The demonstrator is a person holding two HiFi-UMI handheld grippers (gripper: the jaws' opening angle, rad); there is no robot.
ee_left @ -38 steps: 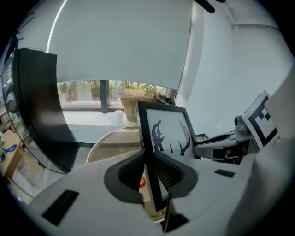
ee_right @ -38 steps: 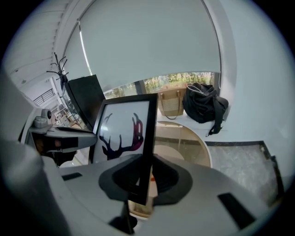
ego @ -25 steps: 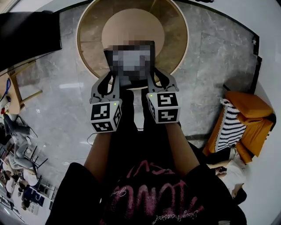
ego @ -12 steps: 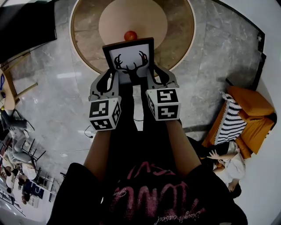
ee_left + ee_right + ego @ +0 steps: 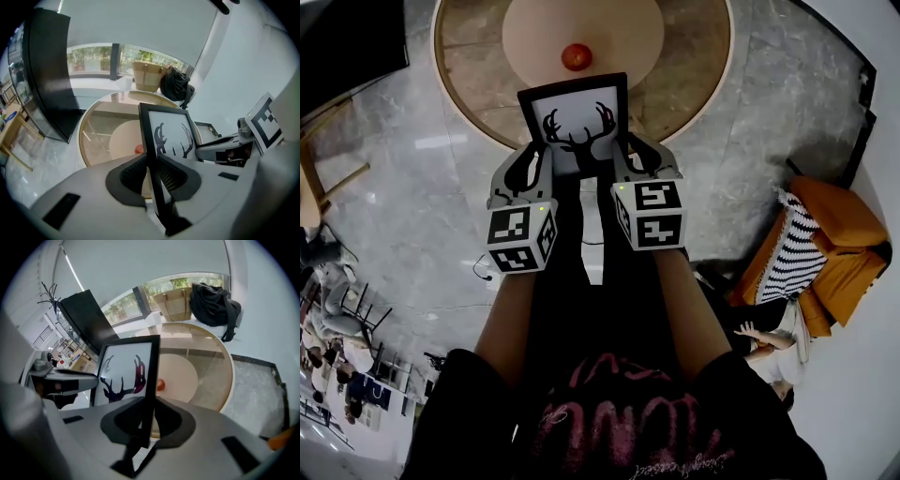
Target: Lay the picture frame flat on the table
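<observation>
The picture frame (image 5: 577, 125), black-edged with a dark deer silhouette on white, is held upright in the air over the near rim of the round table (image 5: 703, 84). My left gripper (image 5: 532, 167) is shut on the frame's left edge, and my right gripper (image 5: 625, 157) is shut on its right edge. In the left gripper view the frame (image 5: 171, 136) runs edge-on between the left gripper's (image 5: 151, 171) dark pads. The right gripper view shows the frame (image 5: 124, 376) pinched the same way in the right gripper (image 5: 146, 420). Its lower edge is hidden behind the jaws.
A red ball (image 5: 577, 56) lies on the table's beige centre, beyond the frame. A black panel (image 5: 347, 47) stands at far left, with a wooden chair (image 5: 328, 178) below it. An orange seat with a striped cushion (image 5: 811, 258) is at right. A black bag (image 5: 215, 303) lies behind the table.
The table has slid toward the top of the head view and the red ball has come into sight behind the frame. Both grippers keep their hold on the frame's edges.
</observation>
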